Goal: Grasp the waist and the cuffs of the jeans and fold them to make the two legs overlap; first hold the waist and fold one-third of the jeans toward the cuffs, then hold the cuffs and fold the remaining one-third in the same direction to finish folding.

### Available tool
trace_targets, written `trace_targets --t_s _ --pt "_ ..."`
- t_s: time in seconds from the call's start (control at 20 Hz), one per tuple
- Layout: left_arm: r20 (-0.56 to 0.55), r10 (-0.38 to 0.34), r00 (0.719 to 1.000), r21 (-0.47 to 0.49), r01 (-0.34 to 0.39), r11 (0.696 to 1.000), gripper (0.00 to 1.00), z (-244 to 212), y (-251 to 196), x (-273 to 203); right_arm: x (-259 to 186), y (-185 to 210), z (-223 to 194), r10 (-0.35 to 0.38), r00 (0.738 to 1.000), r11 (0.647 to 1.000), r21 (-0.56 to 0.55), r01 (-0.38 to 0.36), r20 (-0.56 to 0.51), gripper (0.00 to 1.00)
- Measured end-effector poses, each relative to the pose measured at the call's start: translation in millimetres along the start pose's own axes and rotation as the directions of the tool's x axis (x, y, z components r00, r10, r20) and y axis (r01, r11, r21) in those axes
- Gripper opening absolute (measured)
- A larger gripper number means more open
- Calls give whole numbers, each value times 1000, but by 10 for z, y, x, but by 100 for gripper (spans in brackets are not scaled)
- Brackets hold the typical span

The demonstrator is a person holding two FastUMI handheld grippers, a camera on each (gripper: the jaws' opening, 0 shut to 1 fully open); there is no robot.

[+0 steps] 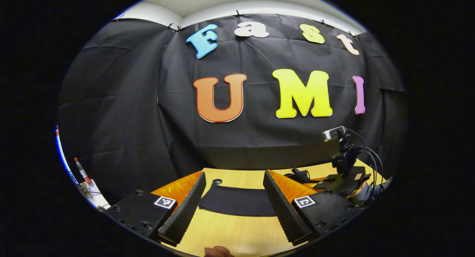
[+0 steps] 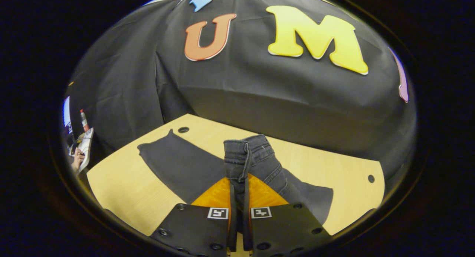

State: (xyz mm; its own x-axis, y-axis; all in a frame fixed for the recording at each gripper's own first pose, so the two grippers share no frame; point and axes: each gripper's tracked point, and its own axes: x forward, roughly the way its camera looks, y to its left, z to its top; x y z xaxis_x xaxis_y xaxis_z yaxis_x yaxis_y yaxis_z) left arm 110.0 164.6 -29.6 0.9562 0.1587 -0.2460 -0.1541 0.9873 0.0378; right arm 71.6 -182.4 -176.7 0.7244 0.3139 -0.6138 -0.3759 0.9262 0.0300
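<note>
Wooden table [image 2: 122,190] under dark jeans [image 2: 178,164]

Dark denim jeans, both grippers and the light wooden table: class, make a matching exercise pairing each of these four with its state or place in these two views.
Things:
1. left gripper
2. right gripper
3. dark denim jeans
4. light wooden table

States:
A. shut on the denim waistband
B. lying beneath the garment
C. open above the tabletop
D. partly flat, waist lifted

Pairs: 1-C, 2-A, 3-D, 4-B
</note>
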Motion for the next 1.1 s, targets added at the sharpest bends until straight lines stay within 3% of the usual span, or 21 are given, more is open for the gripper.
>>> trace_targets --t_s 0.2,0.25,0.6,0.8,0.85,1.05,1.1 --pt "5 9 1000 -6 -9 1000 100 34 84 7 119 28 -184 26 997 999 -26 -28 -73 12" --pt "3 11 1000 -6 -11 1000 100 37 110 23 148 31 -234 28 996 999 -31 -31 -86 7" --pt "5 28 1000 -18 -27 999 100 25 204 18 250 43 -496 33 988 998 -46 -40 -150 7" --pt "5 48 999 -25 -48 999 100 16 291 19 280 138 -545 88 982 996 6 -88 -166 17" --pt "5 56 998 -21 -56 998 100 8 325 40 249 240 -478 134 978 991 45 -128 -159 34" --pt "-5 75 997 -33 -75 997 100 -26 429 74 199 314 -431 145 980 989 13 -145 -134 99" --pt "-6 75 997 -45 -75 996 100 -38 446 75 170 334 -352 152 982 988 13 -152 -113 99"
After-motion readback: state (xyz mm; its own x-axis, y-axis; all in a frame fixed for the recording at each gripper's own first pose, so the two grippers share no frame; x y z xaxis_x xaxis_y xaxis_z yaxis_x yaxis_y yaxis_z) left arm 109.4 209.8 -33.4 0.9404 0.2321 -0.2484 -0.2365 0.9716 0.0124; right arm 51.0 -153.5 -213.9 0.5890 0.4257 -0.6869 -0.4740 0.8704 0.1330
